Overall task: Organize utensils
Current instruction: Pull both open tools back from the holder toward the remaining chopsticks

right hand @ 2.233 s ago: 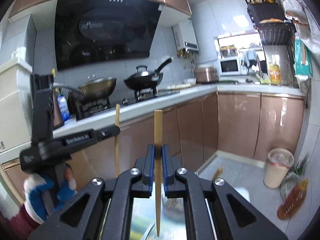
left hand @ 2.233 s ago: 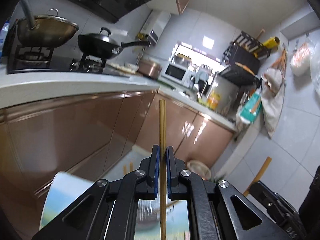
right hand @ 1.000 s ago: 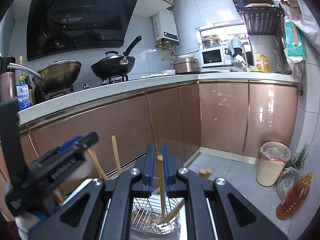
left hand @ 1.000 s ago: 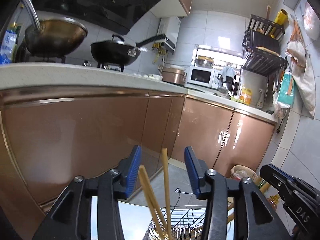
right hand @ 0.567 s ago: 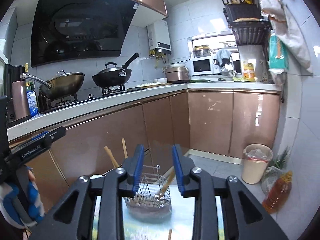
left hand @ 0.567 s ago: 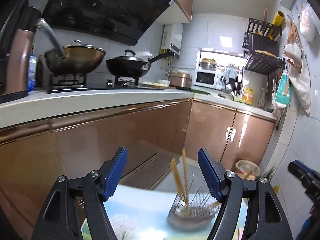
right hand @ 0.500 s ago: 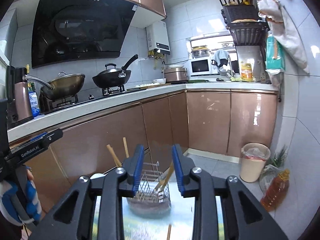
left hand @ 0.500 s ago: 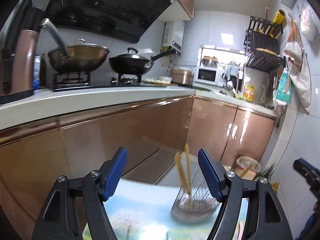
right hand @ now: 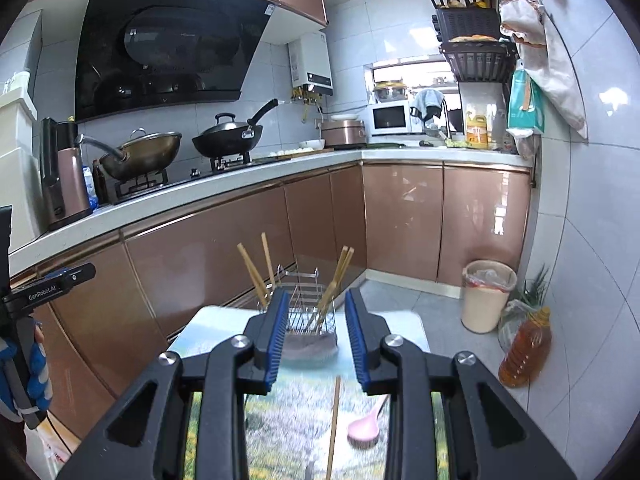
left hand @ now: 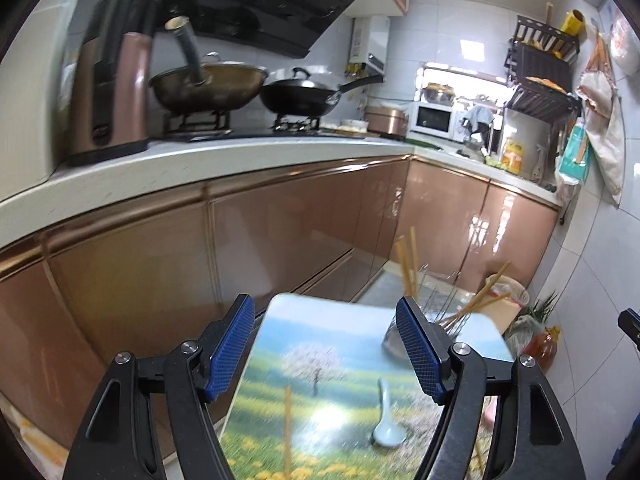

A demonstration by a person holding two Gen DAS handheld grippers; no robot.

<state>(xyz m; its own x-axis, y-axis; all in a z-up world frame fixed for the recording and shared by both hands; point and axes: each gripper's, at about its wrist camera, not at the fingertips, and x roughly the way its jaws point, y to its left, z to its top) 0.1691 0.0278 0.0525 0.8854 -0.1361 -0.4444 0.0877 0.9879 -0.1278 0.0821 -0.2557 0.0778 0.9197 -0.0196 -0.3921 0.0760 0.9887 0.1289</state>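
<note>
Both tongs (left hand: 329, 350) (right hand: 317, 332) empty (jaws just parted), chopsticks (right hand: 335, 280) in rack (right hand: 306, 312)

An L-shaped white countertop (right hand: 280, 168) over glossy copper-brown cabinets (right hand: 400, 216) runs beneath a black range hood (right hand: 160, 48), with white tiled walls (right hand: 580, 240), a grey tiled floor (right hand: 440, 312), a white microwave (right hand: 390, 119) by the bright window (right hand: 408, 74), and a bin (right hand: 486, 300) in the corner.
</note>
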